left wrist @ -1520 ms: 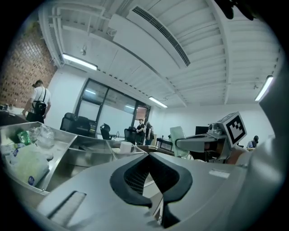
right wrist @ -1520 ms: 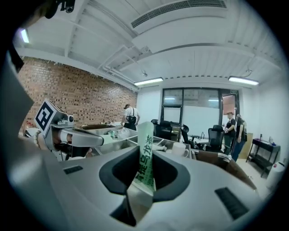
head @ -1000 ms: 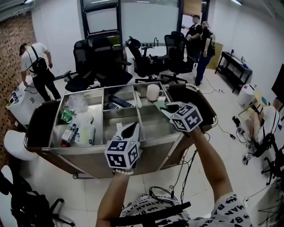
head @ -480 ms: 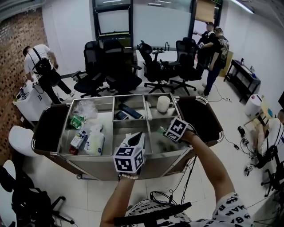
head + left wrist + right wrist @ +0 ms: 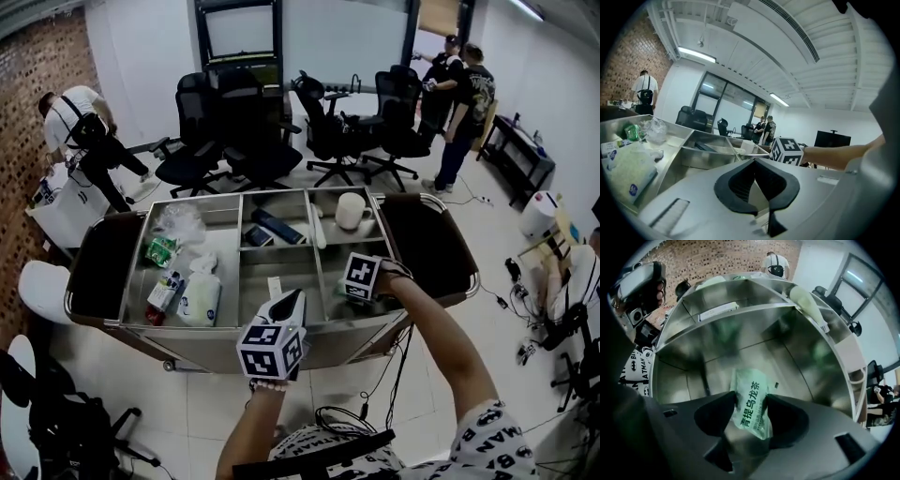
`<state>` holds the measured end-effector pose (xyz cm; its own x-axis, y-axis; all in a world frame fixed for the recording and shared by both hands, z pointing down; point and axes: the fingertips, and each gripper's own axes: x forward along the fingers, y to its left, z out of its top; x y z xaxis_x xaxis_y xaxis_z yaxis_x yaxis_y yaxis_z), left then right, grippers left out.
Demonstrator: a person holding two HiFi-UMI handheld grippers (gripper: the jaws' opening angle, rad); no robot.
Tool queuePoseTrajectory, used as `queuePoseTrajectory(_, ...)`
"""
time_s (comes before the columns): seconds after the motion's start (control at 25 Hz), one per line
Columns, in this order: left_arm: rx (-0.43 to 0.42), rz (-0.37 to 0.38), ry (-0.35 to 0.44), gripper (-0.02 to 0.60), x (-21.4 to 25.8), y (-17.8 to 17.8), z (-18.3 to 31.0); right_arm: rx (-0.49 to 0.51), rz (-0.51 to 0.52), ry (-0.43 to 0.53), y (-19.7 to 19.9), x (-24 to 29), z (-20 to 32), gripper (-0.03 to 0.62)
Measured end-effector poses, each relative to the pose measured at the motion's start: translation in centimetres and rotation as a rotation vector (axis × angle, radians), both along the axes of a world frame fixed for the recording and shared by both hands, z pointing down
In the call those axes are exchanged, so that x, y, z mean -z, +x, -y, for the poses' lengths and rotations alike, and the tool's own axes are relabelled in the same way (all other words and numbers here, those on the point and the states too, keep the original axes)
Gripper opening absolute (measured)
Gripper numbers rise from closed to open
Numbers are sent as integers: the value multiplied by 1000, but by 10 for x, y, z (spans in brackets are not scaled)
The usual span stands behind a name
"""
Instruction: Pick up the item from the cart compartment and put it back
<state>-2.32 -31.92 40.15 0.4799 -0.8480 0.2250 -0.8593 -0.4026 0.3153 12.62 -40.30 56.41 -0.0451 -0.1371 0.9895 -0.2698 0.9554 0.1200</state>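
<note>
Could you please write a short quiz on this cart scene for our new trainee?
1. True or false: the left gripper holds the white cup.
2. The green packet lies between which jaws? A left gripper's; B right gripper's.
3. Which compartment of the cart holds the cup?
Key: 1 false, its jaws are shut and empty. 2 B; those jaws are opening, the packet between them. 3 far right.

Right tool (image 5: 345,289) reaches down, jaws opening, packet (image 5: 751,401) between them; left tool (image 5: 290,303) closed.
</note>
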Motion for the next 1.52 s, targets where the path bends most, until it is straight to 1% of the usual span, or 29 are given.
queuePoseTrajectory(0.04, 3, -4, 1, 0, -1, -1, -2, 5, -7, 2, 0, 0, 1, 235)
queuePoseTrajectory(0.12, 8, -10, 4, 0, -3, -4, -4, 15, -16, 6, 0, 1, 2, 275)
queuePoseTrajectory(0.24, 10, -14, 15, 0, -2, -7, -9, 17, 22, 18, -7, 8, 1, 275)
queuePoseTrajectory(0.28, 8, -14, 22, 0, -1, -8, -12, 14, 42, 38, -9, 15, 2, 276)
queuePoseTrajectory(0.4, -1, -14, 49, 0, 2, -9, -19, 6, 81, 147, -5, 48, 14, 275)
queuePoseTrajectory(0.52, -17, -9, 78, 0, 2, -9, -26, -37, 171, 238, 0, 87, 10, 275)
queuePoseTrajectory(0.64, -26, -19, 84, 0, -3, -12, -35, -105, 348, 310, -3, 121, -13, 269)
queuePoseTrajectory(0.72, -32, -32, 82, 0, -6, -14, -44, -154, 494, 351, -9, 139, -37, 160)
queuePoseTrajectory(0.76, -36, -36, 83, 0, -7, -14, -48, -185, 562, 375, -11, 147, -50, 134)
queuePoseTrajectory(0.8, -40, -37, 86, 0, -7, -13, -52, -218, 622, 403, -12, 154, -62, 4)
queuePoseTrajectory(0.88, -45, -36, 94, 0, -8, -14, -60, -286, 700, 461, -13, 162, -82, 1)
queuePoseTrajectory(0.96, -48, -39, 95, 0, -11, -17, -67, -352, 741, 519, -13, 159, -98, 0)
queuePoseTrajectory(1.12, -52, -48, 78, 0, -24, -22, -85, -468, 868, 565, -19, 147, -133, 0)
queuePoseTrajectory(1.16, -55, -49, 74, 0, -27, -23, -90, -486, 883, 580, -21, 143, -141, 0)
queuePoseTrajectory(1.28, -60, -39, 69, 0, -33, -27, -103, -510, 880, 624, -25, 127, -160, 0)
queuePoseTrajectory(1.36, -49, -35, 61, 0, -39, -30, -110, -521, 904, 609, -33, 116, -173, 0)
queuePoseTrajectory(1.52, -8, -24, 37, 0, -53, -35, -126, -524, 963, 534, -51, 90, -204, 0)
